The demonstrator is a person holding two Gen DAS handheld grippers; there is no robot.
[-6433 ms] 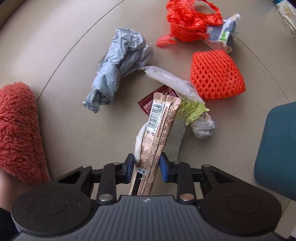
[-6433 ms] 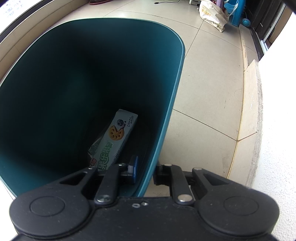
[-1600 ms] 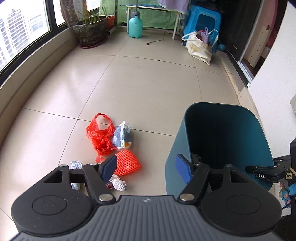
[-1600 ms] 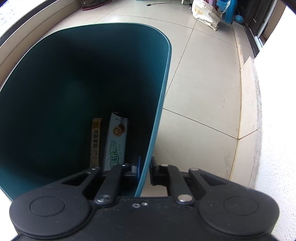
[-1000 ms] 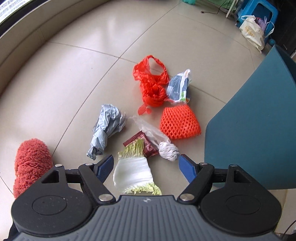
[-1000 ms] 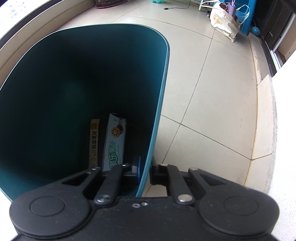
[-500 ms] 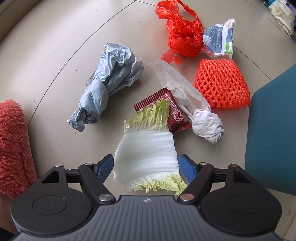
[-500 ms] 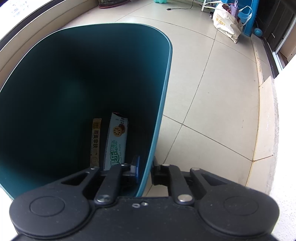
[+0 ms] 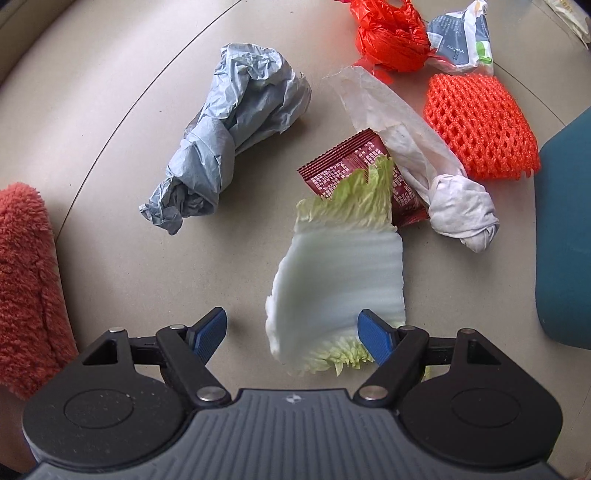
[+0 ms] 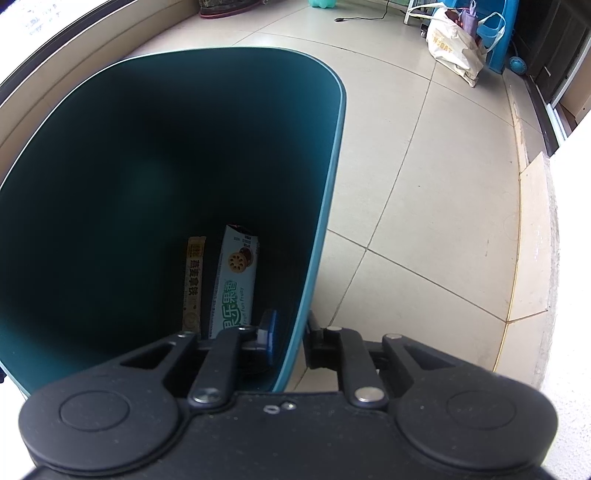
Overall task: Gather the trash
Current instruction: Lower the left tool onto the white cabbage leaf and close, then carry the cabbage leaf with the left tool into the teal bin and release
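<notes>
A pale cabbage leaf with a thick white rib and frilled green edges [image 9: 340,280] lies flat on the beige tiled floor [image 9: 110,110], its near end reaching between the blue-padded fingers of the left gripper [image 9: 291,332]. That gripper's jaws are spread wide; the right pad sits just at the leaf's edge, the left pad well clear of it, and neither visibly presses on it. The far green tip of the leaf overlaps a dark red printed foil sachet [image 9: 351,166]. Against the sachet's right side lies a knotted white plastic bag [image 9: 443,199], stretching up and away. Just beyond it rests an orange foam fruit net [image 9: 480,125], and farther up a crumpled red plastic bag [image 9: 391,33] beside a grey-and-white printed packet [image 9: 465,33]. To the left of the leaf, apart from it, lies a twisted grey-blue plastic bag [image 9: 232,133]. A fuzzy coral-red sleeve or cloth [image 9: 26,288] fills the left edge.

The tall teal plastic trash bin [image 10: 328,192] stands at the right of the pile. The right gripper [image 10: 290,332] is clamped narrowly on its rim, one finger inside and one outside. At the bin's bottom lie a slim tan stick sachet [image 10: 194,284] and a light blue biscuit wrapper [image 10: 234,284], side by side.
</notes>
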